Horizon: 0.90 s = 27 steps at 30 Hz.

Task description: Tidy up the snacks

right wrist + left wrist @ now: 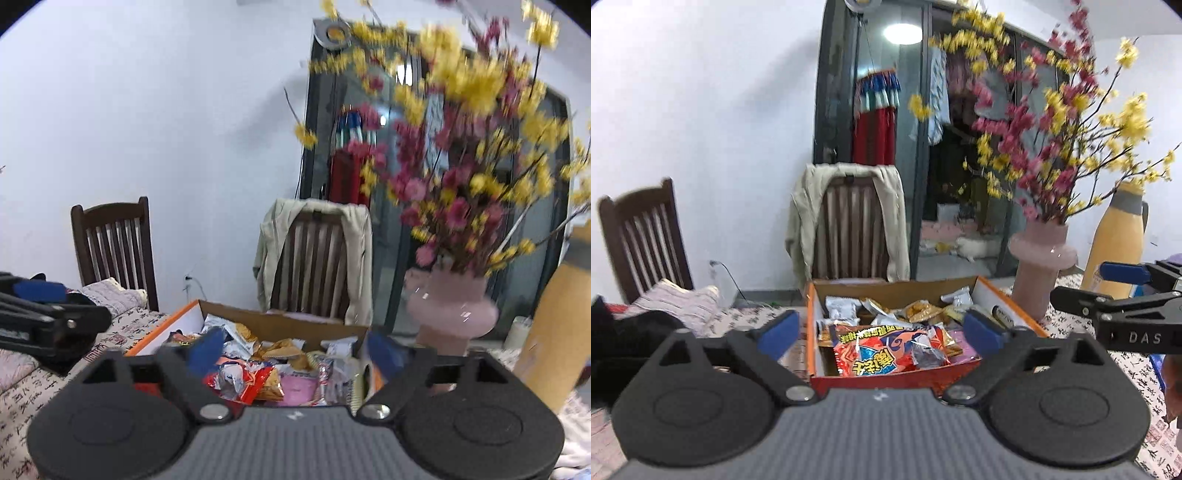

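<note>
Both jaws apart, nothing held.
I see the left gripper (881,326) and right gripper (295,350) hovering over the snack box (879,378) on the desk (1137,373); red snack bag (882,354) on top, pink vase (1041,262) just beside.

Left gripper (881,328): matte black plastic body, grey ribbed centre housing with small white mark. Two round black hubs with shallow raised discs, silver pivot screw beside each. Black angular link arms with triangular cut-outs. Blue pads on fingertips (779,328). Right gripper (295,350): same build, blue pads blurred. From left wrist view, its side bears white letters "DAS", small screws.
</note>
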Available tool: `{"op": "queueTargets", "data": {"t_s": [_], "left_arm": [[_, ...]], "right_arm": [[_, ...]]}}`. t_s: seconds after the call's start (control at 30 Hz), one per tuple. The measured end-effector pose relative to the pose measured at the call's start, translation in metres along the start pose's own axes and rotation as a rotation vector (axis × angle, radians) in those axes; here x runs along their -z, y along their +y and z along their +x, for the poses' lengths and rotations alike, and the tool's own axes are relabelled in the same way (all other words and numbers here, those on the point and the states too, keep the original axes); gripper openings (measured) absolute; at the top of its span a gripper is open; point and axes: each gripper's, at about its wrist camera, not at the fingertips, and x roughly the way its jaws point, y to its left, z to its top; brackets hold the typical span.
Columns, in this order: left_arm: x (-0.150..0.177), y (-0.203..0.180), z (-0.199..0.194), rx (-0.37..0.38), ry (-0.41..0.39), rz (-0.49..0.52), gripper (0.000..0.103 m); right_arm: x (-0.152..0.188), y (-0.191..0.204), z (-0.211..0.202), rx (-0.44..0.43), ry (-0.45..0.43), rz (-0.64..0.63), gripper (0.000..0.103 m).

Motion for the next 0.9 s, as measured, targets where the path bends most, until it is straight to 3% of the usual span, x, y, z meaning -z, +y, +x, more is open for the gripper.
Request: {"op": "queueTargets", "data": {"t_s": [0.17,0.33,0.9], "left_arm": [[0.012,-0.009,-0.059,-0.067,-0.053,-0.008,0.103],[0.035,-0.012,-0.117,-0.073,-0.063,-0.037,0.103],[0.141,-0.04,-0.292,-0.163,-0.108,-0.058,0.103]], "right_arm": [[0.003,0.006,-0.057,-0.01,-0.042,-0.036,0.098],[0.018,0.011,-0.113,-0.03,-0.06,-0.052,0.103],[0.119,0.041,-0.28,-0.057,-0.031,0.047,0.103]]}}
